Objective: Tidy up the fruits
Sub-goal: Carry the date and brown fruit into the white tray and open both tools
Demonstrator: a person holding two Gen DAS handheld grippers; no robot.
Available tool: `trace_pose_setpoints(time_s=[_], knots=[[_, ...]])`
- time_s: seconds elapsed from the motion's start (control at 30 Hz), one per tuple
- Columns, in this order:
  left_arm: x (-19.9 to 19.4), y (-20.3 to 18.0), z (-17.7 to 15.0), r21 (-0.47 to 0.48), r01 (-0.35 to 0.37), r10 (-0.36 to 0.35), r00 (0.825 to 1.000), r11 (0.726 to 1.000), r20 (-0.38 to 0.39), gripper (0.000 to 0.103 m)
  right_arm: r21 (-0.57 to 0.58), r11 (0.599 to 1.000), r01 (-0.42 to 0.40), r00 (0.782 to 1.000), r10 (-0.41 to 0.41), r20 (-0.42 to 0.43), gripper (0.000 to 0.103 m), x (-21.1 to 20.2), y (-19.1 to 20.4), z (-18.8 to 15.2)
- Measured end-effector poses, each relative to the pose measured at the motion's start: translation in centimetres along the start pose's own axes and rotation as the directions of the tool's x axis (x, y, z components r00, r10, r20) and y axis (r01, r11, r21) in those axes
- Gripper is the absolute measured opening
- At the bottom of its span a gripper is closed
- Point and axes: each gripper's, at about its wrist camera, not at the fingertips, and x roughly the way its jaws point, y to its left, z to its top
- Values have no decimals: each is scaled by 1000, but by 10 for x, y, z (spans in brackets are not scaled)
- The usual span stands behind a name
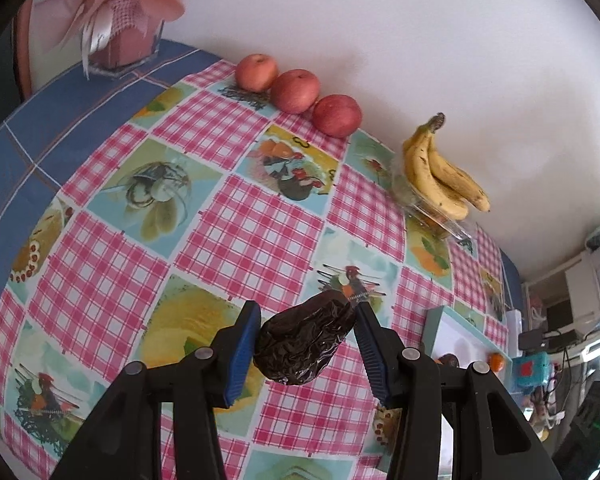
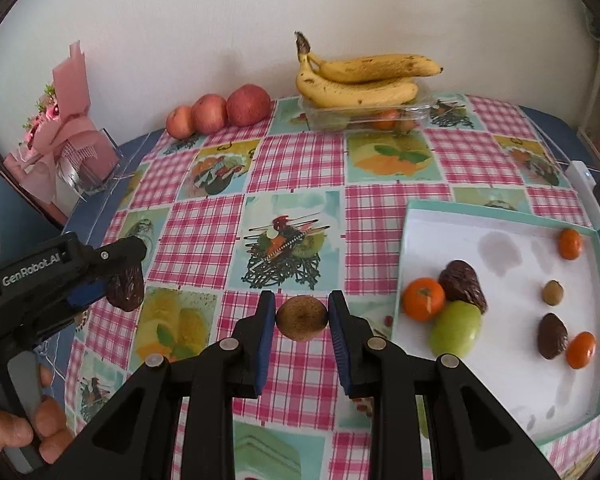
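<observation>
Nearest, our right gripper (image 2: 302, 316) clamps 1 kiwi (image 2: 301, 317) between its pads, lifted over the checked tablecloth (image 2: 300, 168). Our left gripper (image 1: 306, 340) pinches 1 dark wrinkled avocado (image 1: 306, 342), also held off the cloth. Beyond: white tray (image 2: 500, 216) with mixed fruit, then 3 apples (image 1: 296, 85) and bananas (image 2: 360, 80) along the wall.

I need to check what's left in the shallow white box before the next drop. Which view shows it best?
The right wrist view: the white box lies open, showing oranges, dark wrinkled fruits, a green fruit and a small brown one. The left wrist view catches only a corner of the box, partly hidden behind the left hand-held gripper.
</observation>
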Motion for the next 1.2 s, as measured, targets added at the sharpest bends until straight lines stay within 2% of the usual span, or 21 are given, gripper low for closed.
trace_pose_setpoints(time_s=[0.27,0.53,0.8,0.9,1.03,1.2], knots=[[-4,-24,-14,75,-33,32,999,997,18,51,31,999,-13,1000,12,23,28,-23,-16,-12],[-1,-48,-27,144,-43,42,999,989,11,51,72,997,-20,1000,19,17,28,-29,-37,-15],[8,-92,-53,246,7,3,999,969,-42,51,238,964,115,993,-121,11,28,-42,-114,-13],[13,-114,-67,292,43,-22,997,955,-75,51,300,942,152,987,-161,6,28,-50,-142,-15],[19,-147,-92,357,104,-59,989,928,-135,51,357,921,158,985,-174,13,28,-62,-169,-19],[31,-189,-132,457,165,-74,975,874,-209,51,396,903,165,981,-193,31,28,-79,-190,-25]])
